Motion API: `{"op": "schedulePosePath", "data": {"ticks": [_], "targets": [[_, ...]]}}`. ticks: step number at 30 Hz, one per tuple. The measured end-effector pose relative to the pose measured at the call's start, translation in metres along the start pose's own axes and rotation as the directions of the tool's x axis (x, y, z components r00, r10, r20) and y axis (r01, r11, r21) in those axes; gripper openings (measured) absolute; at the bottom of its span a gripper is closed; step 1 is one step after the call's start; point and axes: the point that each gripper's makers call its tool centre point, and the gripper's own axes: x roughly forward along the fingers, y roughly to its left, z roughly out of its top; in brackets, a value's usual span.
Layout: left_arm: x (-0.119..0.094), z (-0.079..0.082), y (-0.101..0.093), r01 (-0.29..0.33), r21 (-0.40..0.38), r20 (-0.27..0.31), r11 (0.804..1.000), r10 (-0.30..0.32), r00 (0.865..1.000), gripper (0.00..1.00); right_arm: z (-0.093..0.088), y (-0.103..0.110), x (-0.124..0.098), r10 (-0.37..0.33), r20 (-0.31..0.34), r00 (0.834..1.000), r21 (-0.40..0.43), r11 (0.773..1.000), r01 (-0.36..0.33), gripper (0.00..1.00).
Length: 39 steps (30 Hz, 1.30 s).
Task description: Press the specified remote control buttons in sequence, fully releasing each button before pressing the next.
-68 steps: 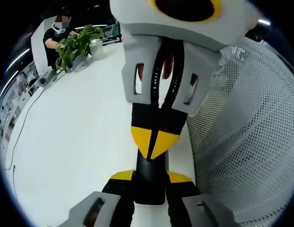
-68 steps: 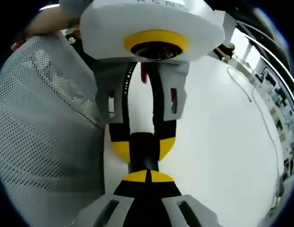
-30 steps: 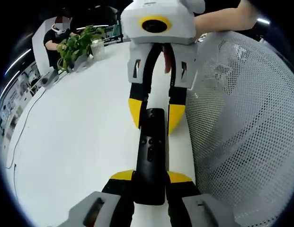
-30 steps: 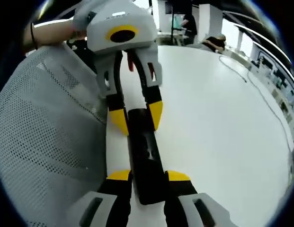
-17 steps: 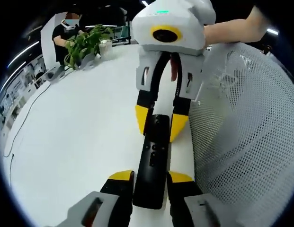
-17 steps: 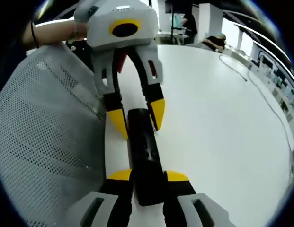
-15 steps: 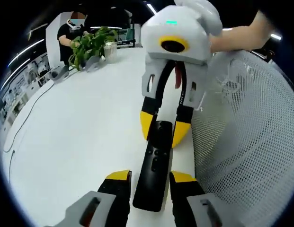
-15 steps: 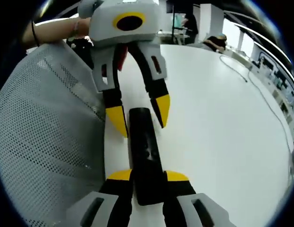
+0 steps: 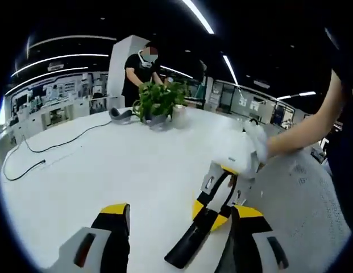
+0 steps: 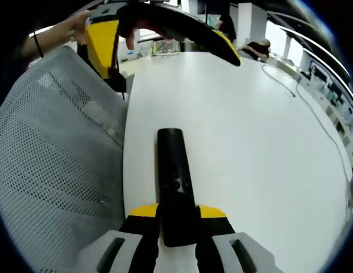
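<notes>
A slim black remote (image 10: 172, 170) lies lengthwise near the white table's edge, buttons up. My right gripper (image 10: 178, 212) is shut on its near end, one yellow tip on each side. In the left gripper view the same remote (image 9: 185, 250) sticks out toward me from the right gripper (image 9: 210, 215), which a gloved hand (image 9: 254, 143) holds. My left gripper (image 9: 181, 210) stands wide open above the table with nothing between its jaws. It hangs high over the remote's far end as the left gripper (image 10: 165, 51) in the right gripper view.
A grey mesh chair back (image 10: 51, 165) stands against the table's edge beside the remote. A potted plant (image 9: 159, 101) and a person (image 9: 143, 65) are at the table's far end. A black cable (image 9: 28, 166) trails across the table (image 10: 261, 148).
My left gripper opened, let go of the remote's end and lifted up and away from it. My right gripper stays shut on the other end, which has not moved.
</notes>
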Motion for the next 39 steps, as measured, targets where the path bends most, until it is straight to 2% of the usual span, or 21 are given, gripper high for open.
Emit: {"op": "schedulePosePath", "data": {"ticks": [6, 8, 10, 13, 15, 17, 22, 24, 26, 27, 29, 30, 32, 35, 39], "targets": [[-0.030, 0.010, -0.005, -0.108, -0.030, 0.078, 0.994, 0.110, 0.991, 0.94, 0.000, 0.000, 0.000, -0.001, -0.003, 1.000, -0.012, 1.000, 0.001, 0.22], [-0.039, 0.013, -0.005, -0.149, -0.042, 0.105, 0.988, 0.152, 0.983, 0.98, -0.002, 0.000, 0.001, -0.010, -0.012, 1.000, -0.030, 0.999, 0.010, 0.22], [-0.048, 0.014, -0.006, -0.186, -0.052, 0.129, 0.981, 0.191, 0.973, 1.00, -0.001, 0.000, 0.001, -0.009, -0.010, 1.000, -0.027, 1.000, 0.009, 0.22], [-0.064, 0.020, -0.004, -0.259, -0.063, 0.187, 0.964, 0.266, 0.946, 1.00, -0.001, -0.001, 0.001, -0.009, -0.007, 1.000, -0.024, 1.000, 0.009, 0.22], [-0.069, 0.019, -0.006, -0.278, -0.078, 0.192, 0.957, 0.288, 0.938, 1.00, -0.001, -0.001, 0.001, -0.011, -0.009, 1.000, -0.028, 1.000, 0.011, 0.22], [-0.072, 0.016, -0.008, -0.301, -0.060, 0.192, 0.952, 0.307, 0.932, 1.00, -0.002, -0.001, 0.001, -0.013, -0.010, 1.000, -0.030, 0.999, 0.012, 0.22], [-0.071, 0.006, -0.015, -0.325, -0.036, 0.179, 0.945, 0.327, 0.928, 1.00, -0.002, -0.001, 0.001, -0.014, -0.015, 1.000, -0.031, 0.999, 0.014, 0.22], [-0.069, 0.007, -0.015, -0.329, -0.033, 0.185, 0.944, 0.329, 0.926, 1.00, -0.003, -0.003, 0.001, -0.021, -0.024, 1.000, -0.033, 0.999, 0.020, 0.22], [-0.069, 0.008, -0.009, -0.358, 0.019, 0.176, 0.934, 0.349, 0.920, 1.00, -0.002, -0.002, 0.001, -0.025, -0.031, 0.999, -0.046, 0.999, 0.024, 0.22], [-0.070, 0.009, -0.008, -0.358, 0.010, 0.182, 0.934, 0.350, 0.919, 1.00, -0.002, -0.002, 0.001, -0.026, -0.036, 0.999, -0.058, 0.998, 0.024, 0.22], [-0.074, 0.017, -0.008, -0.358, -0.024, 0.237, 0.933, 0.354, 0.905, 1.00, -0.003, -0.002, 0.001, -0.026, -0.042, 0.999, -0.062, 0.998, 0.023, 0.22], [-0.079, 0.020, -0.005, -0.371, -0.050, 0.261, 0.927, 0.370, 0.891, 1.00, -0.003, -0.003, 0.001, -0.026, -0.043, 0.999, -0.065, 0.998, 0.023, 0.21], [-0.083, 0.021, -0.003, -0.381, -0.050, 0.273, 0.923, 0.380, 0.884, 1.00, -0.002, -0.003, 0.001, -0.026, -0.045, 0.999, -0.065, 0.998, 0.023, 0.21], [-0.083, 0.020, -0.002, -0.379, -0.073, 0.268, 0.923, 0.384, 0.884, 1.00, -0.002, -0.006, 0.002, -0.029, -0.052, 0.998, -0.079, 0.997, 0.025, 0.21], [-0.082, 0.020, -0.004, -0.375, -0.048, 0.265, 0.926, 0.374, 0.889, 1.00, -0.001, -0.010, 0.002, -0.028, -0.064, 0.998, -0.084, 0.996, 0.022, 0.21]]}}
